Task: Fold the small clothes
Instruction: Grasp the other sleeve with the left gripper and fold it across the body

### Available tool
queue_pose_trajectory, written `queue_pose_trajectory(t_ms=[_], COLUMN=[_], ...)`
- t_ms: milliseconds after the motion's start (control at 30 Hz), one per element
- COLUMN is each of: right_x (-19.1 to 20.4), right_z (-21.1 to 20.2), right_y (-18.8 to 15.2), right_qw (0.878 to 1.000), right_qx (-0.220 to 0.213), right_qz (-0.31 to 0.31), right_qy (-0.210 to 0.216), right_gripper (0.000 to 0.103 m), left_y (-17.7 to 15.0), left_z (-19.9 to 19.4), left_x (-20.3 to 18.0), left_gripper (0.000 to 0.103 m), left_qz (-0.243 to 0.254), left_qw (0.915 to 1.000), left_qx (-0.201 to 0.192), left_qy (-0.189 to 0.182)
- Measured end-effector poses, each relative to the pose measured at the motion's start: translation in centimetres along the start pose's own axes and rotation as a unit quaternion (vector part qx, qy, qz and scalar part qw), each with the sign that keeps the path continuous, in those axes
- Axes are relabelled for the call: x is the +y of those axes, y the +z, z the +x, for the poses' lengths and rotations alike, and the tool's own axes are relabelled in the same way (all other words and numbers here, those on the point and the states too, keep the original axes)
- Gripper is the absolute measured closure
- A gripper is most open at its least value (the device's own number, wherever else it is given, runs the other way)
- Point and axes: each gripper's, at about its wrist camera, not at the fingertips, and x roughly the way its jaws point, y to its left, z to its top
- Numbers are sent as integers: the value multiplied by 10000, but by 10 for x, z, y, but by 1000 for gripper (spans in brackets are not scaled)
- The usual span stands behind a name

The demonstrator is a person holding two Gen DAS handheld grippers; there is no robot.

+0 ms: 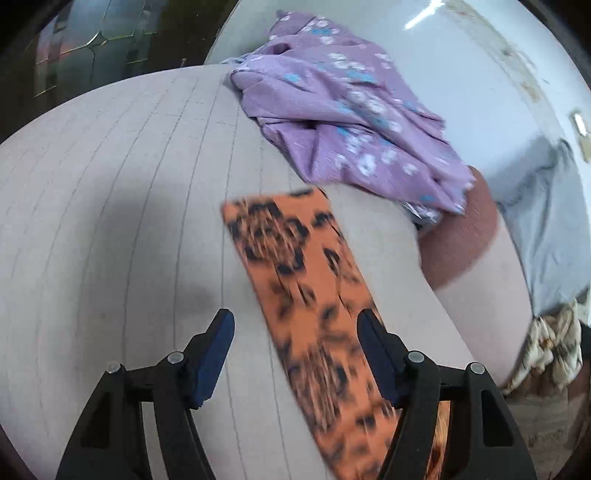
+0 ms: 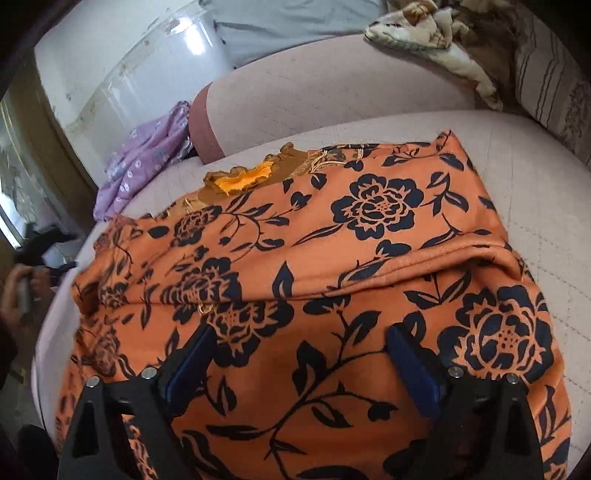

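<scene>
An orange garment with a dark blue flower print (image 2: pixel 369 229) lies folded over on the pale quilted surface (image 2: pixel 535 221); its yellow-trimmed neckline faces the far side. My right gripper (image 2: pixel 301 332) hovers open just above its near part, with nothing between the fingers. In the left wrist view a narrow, blurred strip of the same orange garment (image 1: pixel 295 266) runs away from me. My left gripper (image 1: pixel 295 321) stands open over that strip, and its pads do not press the cloth. A crumpled purple garment with white and blue flowers (image 1: pixel 332 110) lies beyond.
The purple garment (image 2: pixel 147 155) sits at the surface's far left corner. A grey cloth (image 1: pixel 546 221) and a beige flowered blanket (image 2: pixel 424 33) lie behind, beside a striped cushion (image 2: pixel 546 85). A hand (image 2: pixel 22 291) shows at the left edge.
</scene>
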Motion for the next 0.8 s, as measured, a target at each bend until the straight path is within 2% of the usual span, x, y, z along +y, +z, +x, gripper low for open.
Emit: queue_pose_trajectory(t_ms=[67,167,200,267,300,333,367,500,633,733,800], right_x=[-4,-3,-2,2,5,6,6,7,7,6,5], right_z=[1,1,2,1,3,3,4,5,6,5,5], right_y=[-3,-5,-5,-6,-6,-5,-5,-6,-6,-6,-6], right_qw=[10000,10000,10000,10000,10000,10000,10000,9999,9999,10000,10000], right_qx=[-27,-25,-16,-8,-2,3,12,9,24,2,-13], right_qz=[53,-18,-57,-86,-88,-91,-97,-105,-121,-74,-59], right_qy=[71,12,-27,-34,-32,-24,-22,-35,-59,-2,17], right_gripper=[6,5,5,4,3,2,2,2,2,2,2], left_y=[14,22,22,20,19,22,25,34,35,21,3], left_z=[20,41,46,49,51,55,60,61,16,-44,-86], left_x=[0,3,6,1,-4,-7,-5,-12,-38,-88,-134], left_gripper=[34,34,34,35,55,99,99,99,99,99,99], left_qz=[8,13,8,221,402,520,513,580,751,1473,2089], left_qw=[10000,9994,9994,9987,9966,9950,9950,9952,9937,9811,9648], left_qx=[49,60,4,-94,-111,-70,60,-2,-600,-1217,-1596], left_qy=[30,351,344,460,704,852,852,790,582,301,-3])
